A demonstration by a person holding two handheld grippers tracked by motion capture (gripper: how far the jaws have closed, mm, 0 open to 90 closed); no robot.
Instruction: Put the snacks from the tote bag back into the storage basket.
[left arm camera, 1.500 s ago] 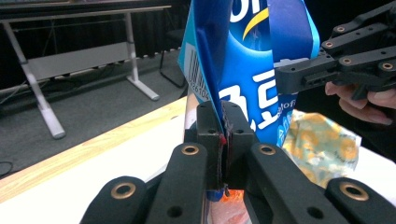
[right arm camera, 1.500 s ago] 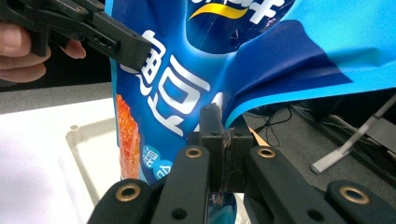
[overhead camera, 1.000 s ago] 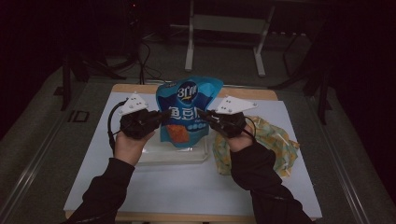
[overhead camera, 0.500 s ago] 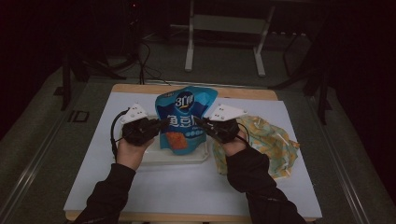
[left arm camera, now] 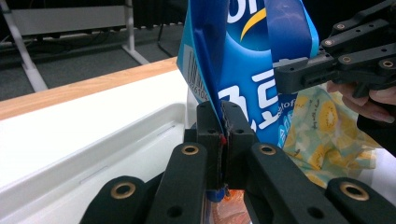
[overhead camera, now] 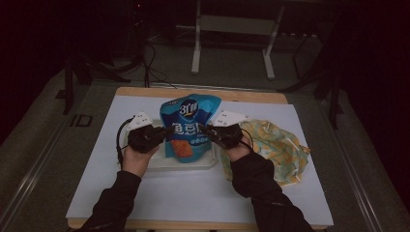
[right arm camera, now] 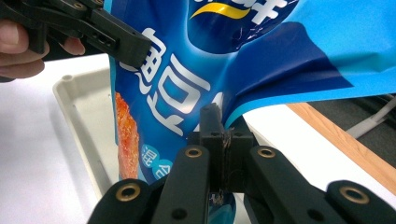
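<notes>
Nearest the camera in the high view, two dark sleeves reach up from the bottom edge over a white mat (overhead camera: 159, 193) that covers most of a wooden table (overhead camera: 203, 92). Past the forearms a shallow white tray (overhead camera: 159, 164) lies on the mat, its plain rim and smooth inner wall clear in the left gripper view, and just to the right of it a crumpled yellow-green cloth (overhead camera: 278, 145) printed with sliced fruit is spread on the mat. A glossy blue snack bag (overhead camera: 189, 125) with white lettering and an orange food picture stands upright over the tray, between the two tools. The left gripper (overhead camera: 162, 134) has its black jaws pressed together on the bag's left edge, beside the barcode strip, and the right gripper (overhead camera: 207, 131) pinches the opposite edge the same way; the film puckers where each one bites. Beyond the table, a dim floor holds white metal stand legs (overhead camera: 232, 43) and loose cables.
</notes>
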